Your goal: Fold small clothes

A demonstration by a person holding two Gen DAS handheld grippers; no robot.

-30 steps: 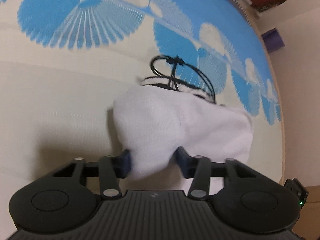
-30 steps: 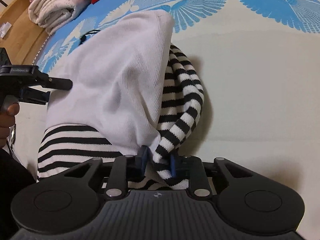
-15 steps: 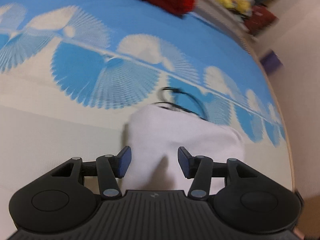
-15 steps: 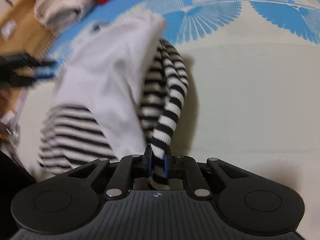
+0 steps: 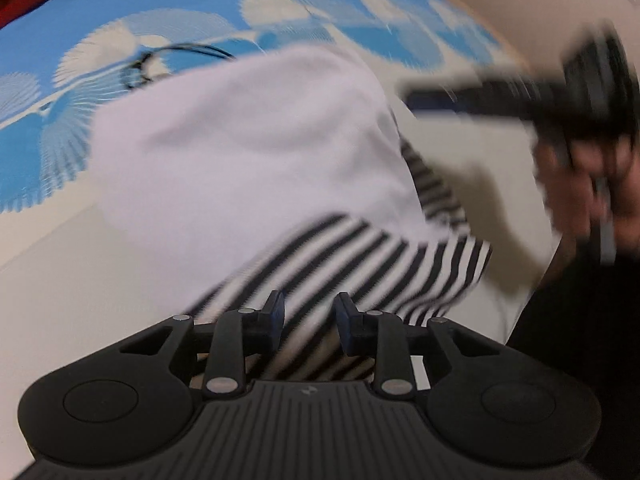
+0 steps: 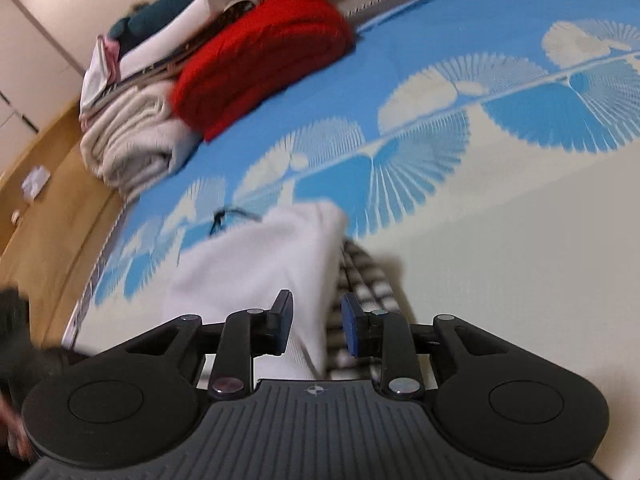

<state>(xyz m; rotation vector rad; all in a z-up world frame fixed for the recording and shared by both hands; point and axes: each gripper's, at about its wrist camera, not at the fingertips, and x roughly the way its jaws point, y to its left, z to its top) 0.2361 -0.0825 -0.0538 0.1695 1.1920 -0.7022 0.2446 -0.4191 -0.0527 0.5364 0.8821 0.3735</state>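
Note:
A small garment, white (image 5: pixel 248 152) with a black-and-white striped part (image 5: pixel 360 268), lies folded over on the blue and cream mat (image 5: pixel 52 280). My left gripper (image 5: pixel 310 316) hovers over the striped end. Its jaws are closing, with striped cloth under the gap and neither pad pressing on it. In the right wrist view the garment (image 6: pixel 272 264) lies just ahead of my right gripper (image 6: pixel 316 320). Its jaws are opening and stand apart above the white and striped edge, gripping nothing. The right gripper (image 5: pixel 500 96) and the hand holding it show blurred in the left wrist view.
A black cord loop (image 6: pixel 228 216) lies on the mat just beyond the garment. A folded red cloth (image 6: pixel 260 60) and a beige folded towel (image 6: pixel 132 152) sit at the mat's far corner, with wooden floor (image 6: pixel 48 232) to their left.
The left gripper let go of the white cloth and swung round to the striped end. The right gripper let go of the striped edge, opened and lifted back. The garment has dropped onto the mat.

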